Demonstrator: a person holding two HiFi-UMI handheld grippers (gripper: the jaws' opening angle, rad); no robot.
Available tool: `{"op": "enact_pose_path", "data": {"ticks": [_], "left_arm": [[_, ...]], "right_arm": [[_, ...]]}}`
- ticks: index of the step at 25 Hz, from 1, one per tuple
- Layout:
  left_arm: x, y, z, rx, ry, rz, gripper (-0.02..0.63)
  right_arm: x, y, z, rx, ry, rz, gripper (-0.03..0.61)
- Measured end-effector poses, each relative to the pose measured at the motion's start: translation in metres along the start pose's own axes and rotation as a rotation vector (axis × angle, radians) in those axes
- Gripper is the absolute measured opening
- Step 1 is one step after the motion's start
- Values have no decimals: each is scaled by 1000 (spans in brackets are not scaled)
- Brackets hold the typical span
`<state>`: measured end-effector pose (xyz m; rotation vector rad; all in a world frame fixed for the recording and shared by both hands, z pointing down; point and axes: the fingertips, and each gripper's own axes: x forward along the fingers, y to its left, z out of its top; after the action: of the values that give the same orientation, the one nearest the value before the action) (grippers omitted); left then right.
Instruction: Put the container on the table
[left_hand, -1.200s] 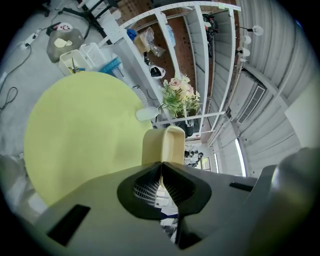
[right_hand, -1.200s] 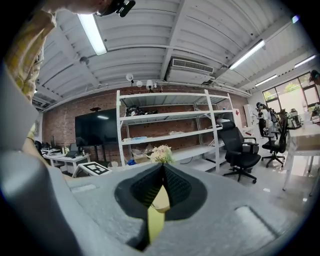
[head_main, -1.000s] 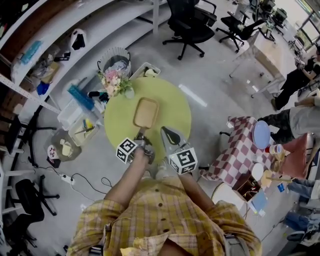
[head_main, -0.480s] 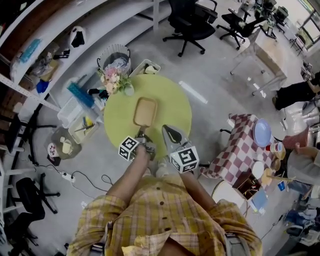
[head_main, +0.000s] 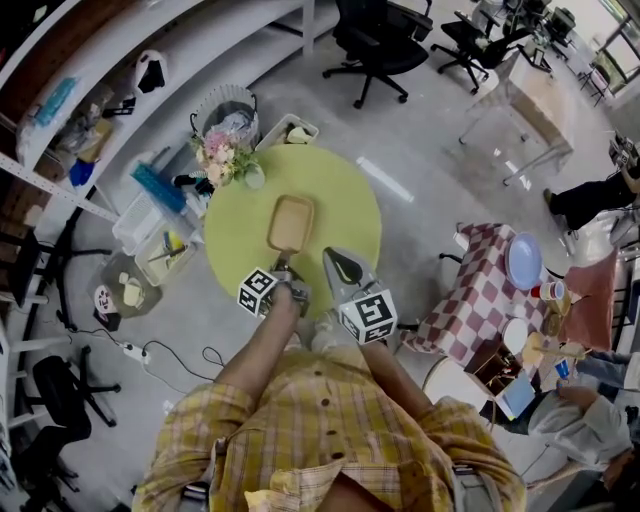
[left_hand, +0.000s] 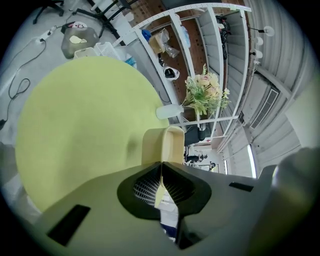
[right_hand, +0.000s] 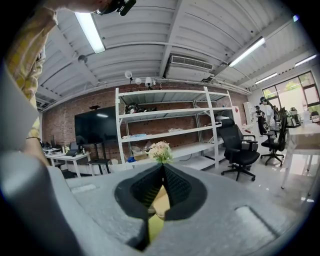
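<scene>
Head view, table: I see a round yellow-green table (head_main: 240, 240) with flowers (head_main: 222, 157) at its far left edge.
Head view, container: the tan container (head_main: 291, 221) lies over the table's middle.
Head view, grippers: the left gripper (head_main: 283, 269) meets the container's near end; the right gripper (head_main: 330, 257) is just to its right.
Left gripper view, jaws: pinching the container's thin near rim; I cannot tell whether its base touches the table.
Right gripper view, jaws: pressed together, nothing between them; flowers beyond.

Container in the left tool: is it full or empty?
Empty. The head view shows only a bare tan bottom inside the container.
</scene>
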<state>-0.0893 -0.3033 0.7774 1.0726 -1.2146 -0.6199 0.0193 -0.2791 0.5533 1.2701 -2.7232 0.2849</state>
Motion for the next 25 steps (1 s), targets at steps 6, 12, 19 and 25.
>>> {"op": "enact_pose_path", "data": {"ticks": [6, 12, 19, 25], "left_arm": [[8, 9, -1, -13, 1, 8, 20], [16, 18, 0, -21, 1, 24, 20], [25, 25, 4, -22, -2, 44, 20], [31, 34, 2, -30, 1, 82, 20]], "right_arm": [[4, -1, -2, -4, 7, 4, -2], [5, -5, -3, -6, 11, 2, -2], [9, -13, -7, -3, 30, -8, -2], [14, -18, -10, -3, 39, -11, -2]]}}
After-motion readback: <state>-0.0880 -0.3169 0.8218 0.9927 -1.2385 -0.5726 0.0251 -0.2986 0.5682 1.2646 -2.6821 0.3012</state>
